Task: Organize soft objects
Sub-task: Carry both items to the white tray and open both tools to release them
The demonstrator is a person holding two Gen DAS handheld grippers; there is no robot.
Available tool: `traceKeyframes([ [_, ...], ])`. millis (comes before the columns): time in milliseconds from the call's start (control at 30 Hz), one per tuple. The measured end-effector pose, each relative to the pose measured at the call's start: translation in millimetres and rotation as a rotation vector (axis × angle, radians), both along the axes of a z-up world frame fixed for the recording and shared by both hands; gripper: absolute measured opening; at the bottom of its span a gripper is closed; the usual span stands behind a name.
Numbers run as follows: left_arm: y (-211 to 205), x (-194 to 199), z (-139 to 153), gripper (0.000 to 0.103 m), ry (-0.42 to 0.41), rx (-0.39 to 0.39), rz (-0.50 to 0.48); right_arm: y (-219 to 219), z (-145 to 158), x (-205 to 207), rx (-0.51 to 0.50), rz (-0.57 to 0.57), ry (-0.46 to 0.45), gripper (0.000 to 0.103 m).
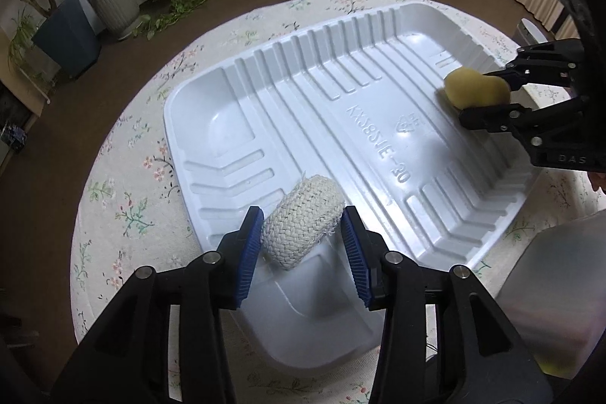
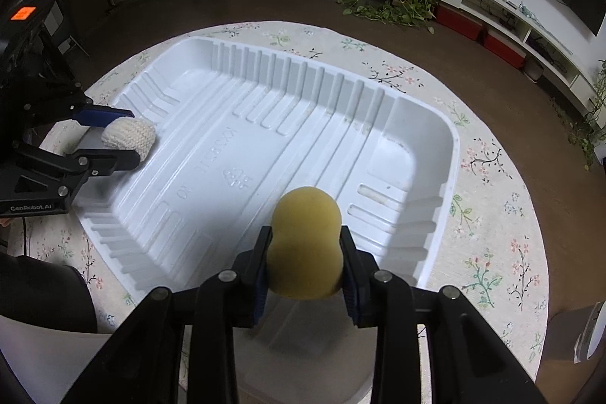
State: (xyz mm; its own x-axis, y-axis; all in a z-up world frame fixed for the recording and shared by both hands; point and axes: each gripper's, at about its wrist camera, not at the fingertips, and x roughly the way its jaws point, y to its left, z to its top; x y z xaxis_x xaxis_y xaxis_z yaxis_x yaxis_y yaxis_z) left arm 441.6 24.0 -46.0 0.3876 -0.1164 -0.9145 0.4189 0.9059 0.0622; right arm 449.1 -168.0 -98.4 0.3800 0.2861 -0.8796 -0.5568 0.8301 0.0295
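Two soft things over the tray, one in each set of tongs

The white knitted woven pad (image 1: 301,222) sits between the left gripper (image 1: 303,245) pads, right pad slightly off it, so loosely open. The yellow peanut-shaped sponge (image 2: 306,245) is pinched by the right gripper (image 2: 306,265). Both sit at opposite ends of the ribbed white plastic tray (image 2: 416,116) on the floral tablecloth (image 2: 492,214).

A white woven pad (image 1: 301,222) sits between the left gripper (image 1: 303,245) pads at six o'clock over a ribbed white tray (image 1: 341,108); at three o'clock, the right gripper (image 1: 481,93) pinches a yellow sponge (image 1: 475,88).
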Motion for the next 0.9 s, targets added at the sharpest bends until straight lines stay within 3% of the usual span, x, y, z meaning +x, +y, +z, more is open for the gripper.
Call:
traceKeyframes([
  [367, 0, 4, -2, 0.046, 0.006, -0.006, 0.012, -10, 1, 1, 0.011, -0.039, -0.018, 0.05],
  [467, 1, 5, -1, 0.047, -0.005, -0.012, 0.016, -13, 6, -2, 0.026, -0.037, -0.046, 0.057],
  [533, 1, 5, 1, 0.05, -0.024, -0.001, 0.021, -13, 10, -3, 0.018, -0.035, -0.065, 0.067],
  [900, 11, 6, 19, 0.062, -0.077, -0.039, 0.057, -22, 24, -5, 0.039, -0.05, -0.097, 0.069],
])
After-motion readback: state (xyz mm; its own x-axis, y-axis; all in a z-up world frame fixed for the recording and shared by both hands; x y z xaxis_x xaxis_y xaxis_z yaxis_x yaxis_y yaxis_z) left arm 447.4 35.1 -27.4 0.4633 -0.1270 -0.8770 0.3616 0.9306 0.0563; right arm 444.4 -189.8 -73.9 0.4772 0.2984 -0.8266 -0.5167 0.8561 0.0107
